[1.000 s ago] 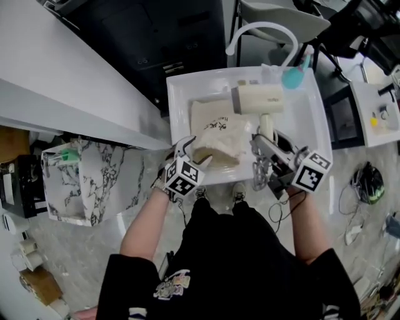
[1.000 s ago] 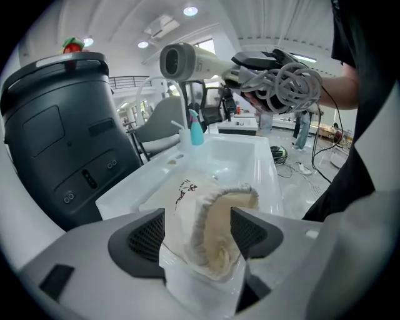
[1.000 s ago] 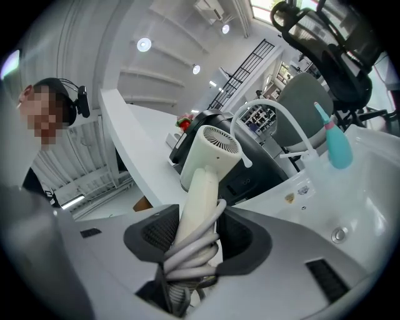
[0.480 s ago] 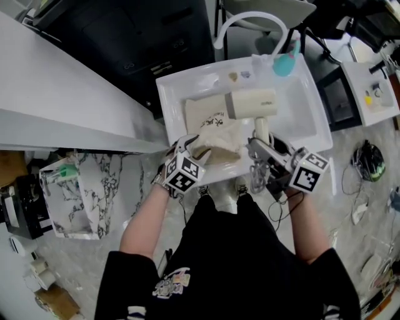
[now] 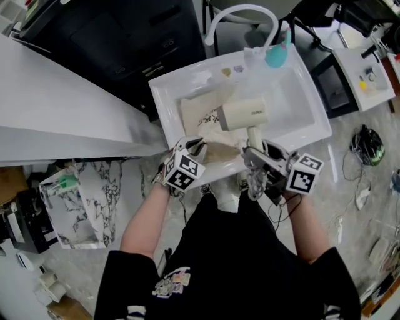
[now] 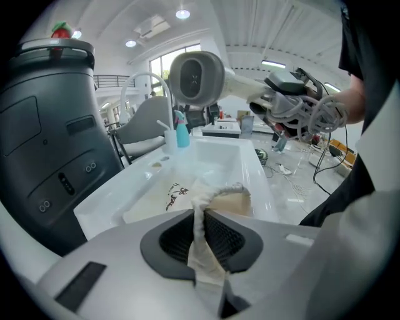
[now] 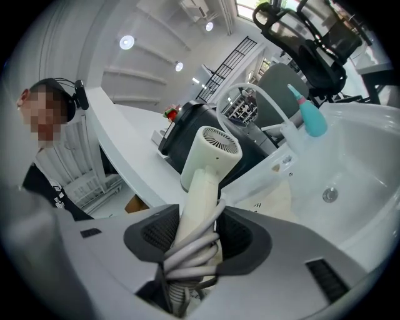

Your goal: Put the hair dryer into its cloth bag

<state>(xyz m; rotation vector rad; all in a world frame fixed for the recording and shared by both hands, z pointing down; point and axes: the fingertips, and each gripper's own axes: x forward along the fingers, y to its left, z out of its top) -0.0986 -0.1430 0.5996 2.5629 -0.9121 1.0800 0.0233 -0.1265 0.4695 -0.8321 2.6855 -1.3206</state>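
Note:
The cream hair dryer [image 5: 244, 115] hangs over the white basin with its handle in my right gripper [image 5: 257, 153], which is shut on the handle and the grey cord [image 7: 187, 259] coiled round it. The dryer's head [image 7: 209, 153] points up and away from the jaws. The beige cloth bag [image 5: 200, 115] with dark print lies flat in the basin, left of the dryer. My left gripper [image 5: 195, 149] is at the bag's near edge, its jaws closing, and the pads pinch a fold of the cloth [image 6: 203, 231]. The dryer [image 6: 197, 78] hovers beyond the raised fold.
The white basin [image 5: 300, 106] has a curved white faucet [image 5: 240, 15] and a teal bottle [image 5: 276, 55] at its far rim. A black cabinet [image 5: 125, 37] and a white counter [image 5: 50, 106] stand to the left. A person with headphones [image 7: 50, 112] is off to the side.
My left gripper's jaws have closed on the bag's near edge and lifted a fold. The right gripper has brought the dryer nearer, over the bag's right side.

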